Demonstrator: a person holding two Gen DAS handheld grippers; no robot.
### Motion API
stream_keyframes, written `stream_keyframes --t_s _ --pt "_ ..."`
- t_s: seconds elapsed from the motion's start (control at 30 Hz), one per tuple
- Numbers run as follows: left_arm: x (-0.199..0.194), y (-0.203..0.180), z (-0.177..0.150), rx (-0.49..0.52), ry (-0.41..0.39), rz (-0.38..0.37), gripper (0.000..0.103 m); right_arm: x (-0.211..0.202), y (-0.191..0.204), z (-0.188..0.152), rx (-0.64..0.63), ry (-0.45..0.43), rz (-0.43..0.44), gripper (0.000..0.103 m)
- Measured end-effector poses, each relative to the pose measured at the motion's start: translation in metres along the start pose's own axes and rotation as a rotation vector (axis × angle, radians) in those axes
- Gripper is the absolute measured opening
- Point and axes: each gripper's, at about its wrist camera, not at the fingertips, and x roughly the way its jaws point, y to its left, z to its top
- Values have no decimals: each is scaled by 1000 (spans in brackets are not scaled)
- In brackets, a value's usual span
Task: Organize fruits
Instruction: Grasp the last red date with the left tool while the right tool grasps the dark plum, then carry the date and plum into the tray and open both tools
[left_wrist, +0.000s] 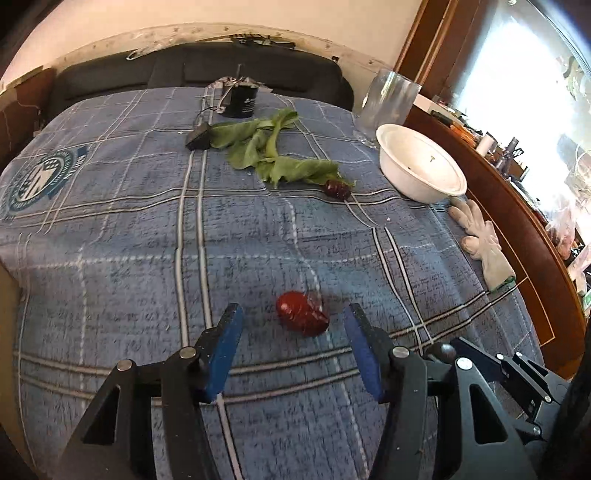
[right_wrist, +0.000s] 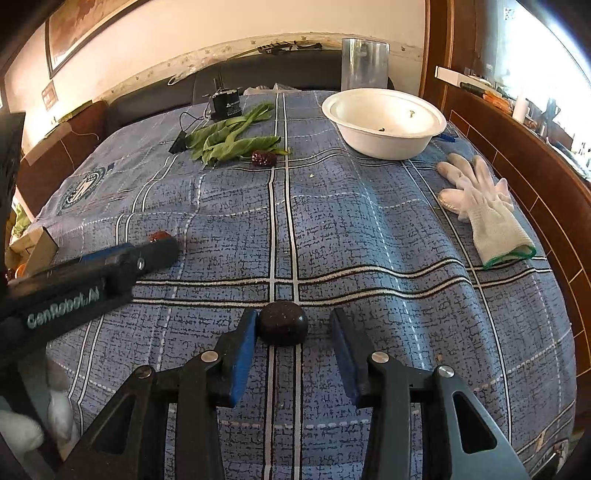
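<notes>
Straddling a red fruit (left_wrist: 301, 314), left tool (left_wrist: 293, 317) open.

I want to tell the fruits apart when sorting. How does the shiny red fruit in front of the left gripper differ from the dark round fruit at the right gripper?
The glossy red oval fruit is bright and elongated; the dark brown speckled round fruit is matte and nearly spherical. The red one lies clear of both pads; the dark one touches one blue pad. Both rest on the blue plaid cloth, ungripped.
</notes>
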Motion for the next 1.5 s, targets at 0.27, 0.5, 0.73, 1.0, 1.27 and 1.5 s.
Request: stream_keyframes --t_s 0.27,0.5,0.73,1.0,1.27,1.5 --pt "5 -10 -1 74 5 -14 30 1 2 0 -13 -2 -15 43" --pt "-1 -6 -4 62 -11 -13 30 -2 0 -2 6 -9 -1 38" --pt "-10 6 -6 15 -35 -5 30 -9 -3 -4 43 -22 80 30" --pt "-22 23 -4 -50 -61 2 30 -35 -36 2 177 -123 211 27" --pt "-26 30 -1 -79 -60 -25 30 -11 -37 1 227 -36 242 32" --pt "-29 30 1 -92 -59 -50 30 -1 -13 1 131 -17 184 54"
